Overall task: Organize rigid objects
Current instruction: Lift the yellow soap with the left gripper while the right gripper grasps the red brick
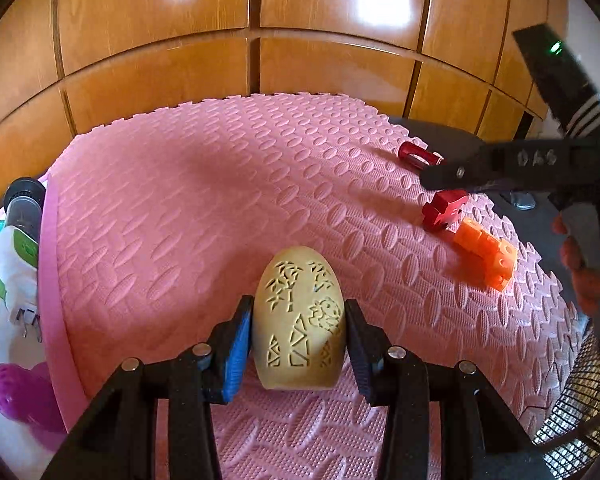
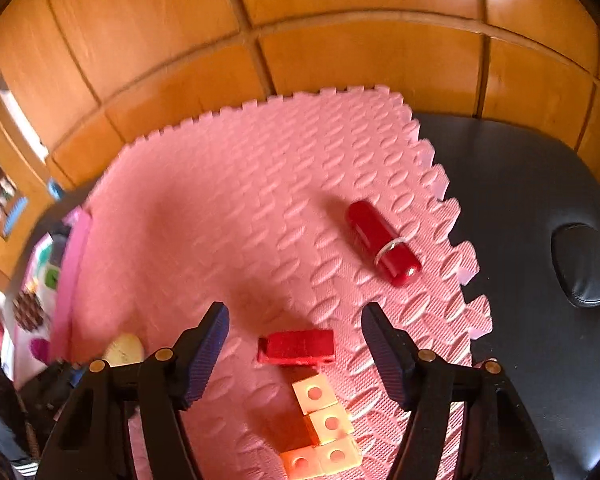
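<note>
**Figure: Two claws over the pink foam mat**

My left claw is clamped on the carved tan egg, its pads pressing both flanks; the egg's base rests on the pink foam mat, near its front edge. My right claw stands open above the mat, pads clear of the red block lying between them. The orange cube chain touches that block on the near side. The red cylinder lies farther back, near the mat's right edge.
</note>
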Demonstrator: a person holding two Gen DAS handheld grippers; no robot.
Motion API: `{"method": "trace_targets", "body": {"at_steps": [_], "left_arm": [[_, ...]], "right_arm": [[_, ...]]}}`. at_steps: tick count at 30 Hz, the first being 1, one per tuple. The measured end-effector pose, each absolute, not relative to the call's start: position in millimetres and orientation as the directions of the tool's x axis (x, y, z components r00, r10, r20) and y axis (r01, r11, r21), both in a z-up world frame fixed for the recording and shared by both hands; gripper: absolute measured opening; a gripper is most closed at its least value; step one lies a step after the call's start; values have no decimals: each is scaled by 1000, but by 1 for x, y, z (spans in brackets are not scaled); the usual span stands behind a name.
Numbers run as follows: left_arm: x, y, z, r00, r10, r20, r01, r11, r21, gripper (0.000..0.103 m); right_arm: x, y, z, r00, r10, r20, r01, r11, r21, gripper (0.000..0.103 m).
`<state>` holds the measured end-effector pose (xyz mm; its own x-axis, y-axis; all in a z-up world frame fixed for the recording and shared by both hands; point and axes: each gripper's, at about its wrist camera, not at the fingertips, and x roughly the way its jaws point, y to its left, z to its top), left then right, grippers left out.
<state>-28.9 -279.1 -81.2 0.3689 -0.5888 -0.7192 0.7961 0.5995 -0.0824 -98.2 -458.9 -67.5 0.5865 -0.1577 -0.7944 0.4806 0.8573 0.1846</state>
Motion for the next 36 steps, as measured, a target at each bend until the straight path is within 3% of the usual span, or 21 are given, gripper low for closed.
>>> {"method": "trace_targets", "body": {"at_steps": [12, 13, 15, 27, 36], "left_arm": [[-29, -275, -82, 366, -615, -698, 789, 603, -118, 44], [-29, -275, -82, 366, -617, -697, 789, 602, -119, 44], [-28, -276, -83, 365, -617, -697, 789, 602, -120, 44], [-29, -275, -83, 368, -617, -695, 789, 603, -117, 44], [-29, -275, -83, 371, -616, -695, 790, 602, -113, 44]], "right_arm": [[-88, -451, -86, 525, -136, -840, 462, 875, 147, 70], [-87, -449, -88, 517, -136, -845, 454, 880, 136, 66], [-85, -444, -90, 486, -210, -848, 462, 886, 46, 47], [-85, -452, -89, 507, -192, -840, 486, 869, 94, 47], [-82, -445, -91, 487, -230, -843, 473, 881, 33, 47]]}}
